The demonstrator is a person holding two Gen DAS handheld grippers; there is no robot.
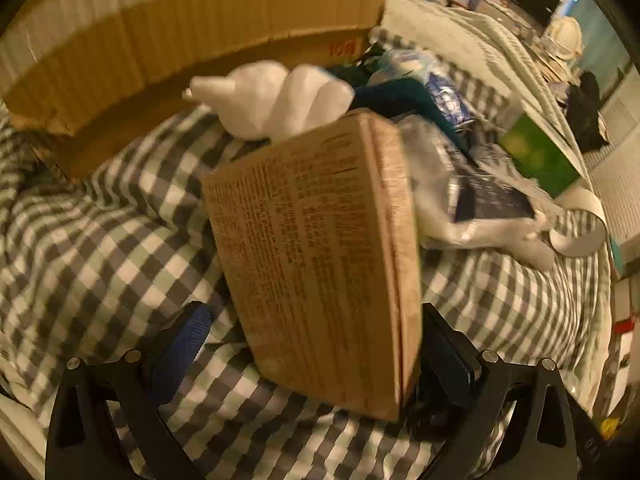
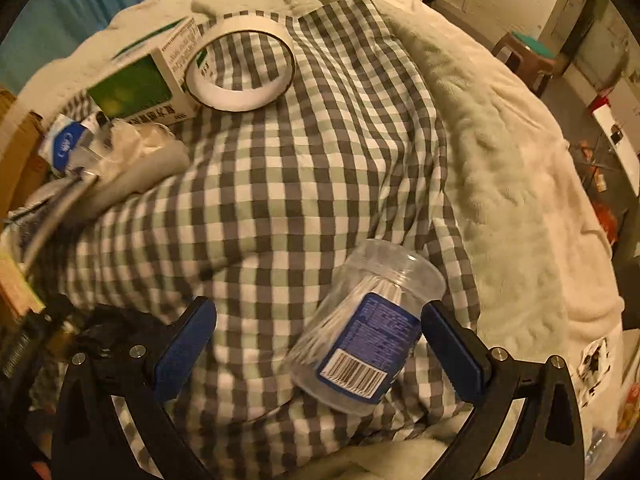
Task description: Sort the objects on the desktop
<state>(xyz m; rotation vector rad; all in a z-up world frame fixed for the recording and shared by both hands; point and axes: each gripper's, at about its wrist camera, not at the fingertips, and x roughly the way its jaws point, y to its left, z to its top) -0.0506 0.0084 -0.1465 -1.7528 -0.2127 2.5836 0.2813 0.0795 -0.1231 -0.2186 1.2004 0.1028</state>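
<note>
Between the fingers of my left hand-held gripper (image 1: 316, 344) sits a brown printed carton (image 1: 320, 256), tilted. Its right face is pressed against my right pad; a gap shows between the carton and my left pad (image 1: 180, 344), so the jaws stand wide and I judge the carton is not gripped. Whether it rests on the checked bedcover (image 1: 100, 248) or is only propped I cannot tell. Just past the carton lies a white spiral shell-shaped piece (image 1: 276, 100), and beyond that a large cardboard box (image 1: 180, 40) stands open-sided. I judge it to be the collecting place, which would explain the heap drawn up beside it. Ahead and to the right of my gripper lie crumpled plastic packets (image 1: 460, 184), a green box (image 1: 540, 156) and a roll of white tape (image 1: 580, 220).

At my right hand-held gripper (image 2: 316, 344), the jaws also stand wide. A clear plastic jar (image 2: 368, 328) with a blue barcode label lies on its side on the bedcover, close against my right finger and well apart from the left. It appears to hold thin white sticks. It lies alone, so I judge it the next item to take. Far ahead and to the left, the tape roll leans against the green box.
</note>
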